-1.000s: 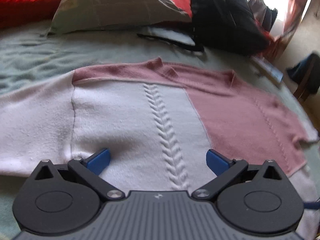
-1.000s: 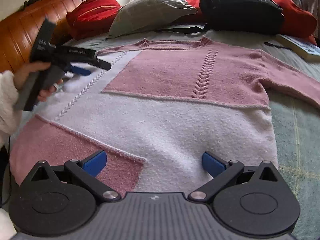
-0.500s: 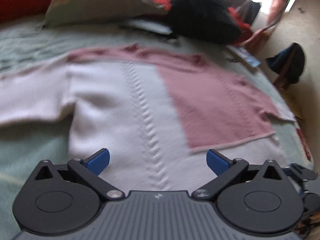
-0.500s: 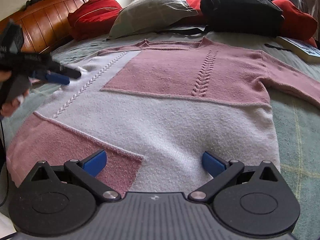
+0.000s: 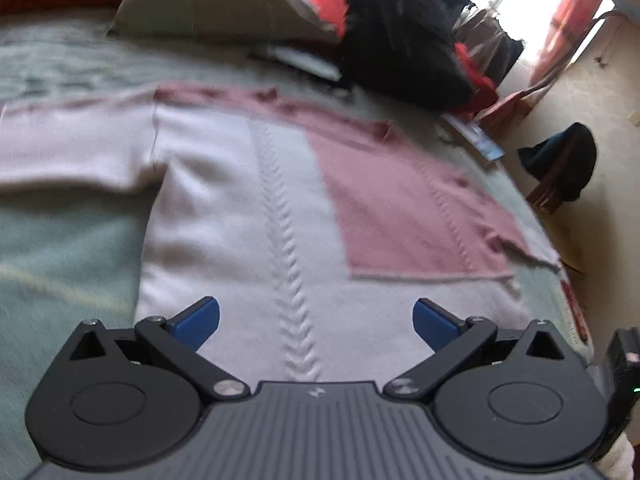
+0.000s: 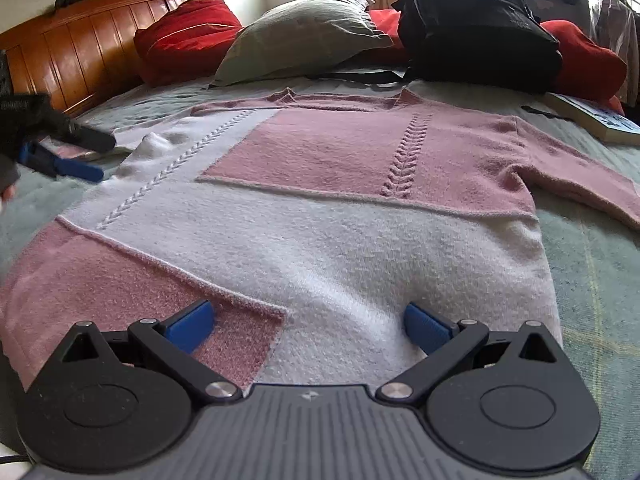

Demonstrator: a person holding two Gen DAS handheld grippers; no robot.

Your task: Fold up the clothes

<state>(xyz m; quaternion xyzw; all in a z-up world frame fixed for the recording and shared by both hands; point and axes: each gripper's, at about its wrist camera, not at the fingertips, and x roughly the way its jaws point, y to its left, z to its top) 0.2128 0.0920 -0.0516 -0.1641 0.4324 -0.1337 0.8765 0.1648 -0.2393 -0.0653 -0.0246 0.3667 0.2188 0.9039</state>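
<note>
A pink and white knitted sweater [image 6: 340, 200] lies spread flat on the bed, front up, neckline toward the pillows. In the left wrist view the same sweater [image 5: 260, 208] fills the middle, its white sleeve stretching left. My left gripper [image 5: 316, 320] hovers open over the white body panel near the cable stitch, nothing between its blue pads. In the right wrist view the left gripper [image 6: 90, 156] shows at the sweater's left edge, by the white sleeve. My right gripper [image 6: 308, 326] is open above the hem, where a pink patch meets white.
A grey pillow [image 6: 308, 36], red cushions [image 6: 188, 36] and a black backpack [image 6: 476, 28] crowd the head of the bed by the wooden headboard [image 6: 72, 40]. A book [image 6: 592, 120] lies at the right. The green blanket [image 6: 592, 280] shows around the sweater. A chair with dark clothing [image 5: 560, 168] stands on the floor.
My left gripper has pulled back from over the sweater's shoulder toward its left side, lower and closer to the bed. The right gripper has stayed almost still. Both remain open.
</note>
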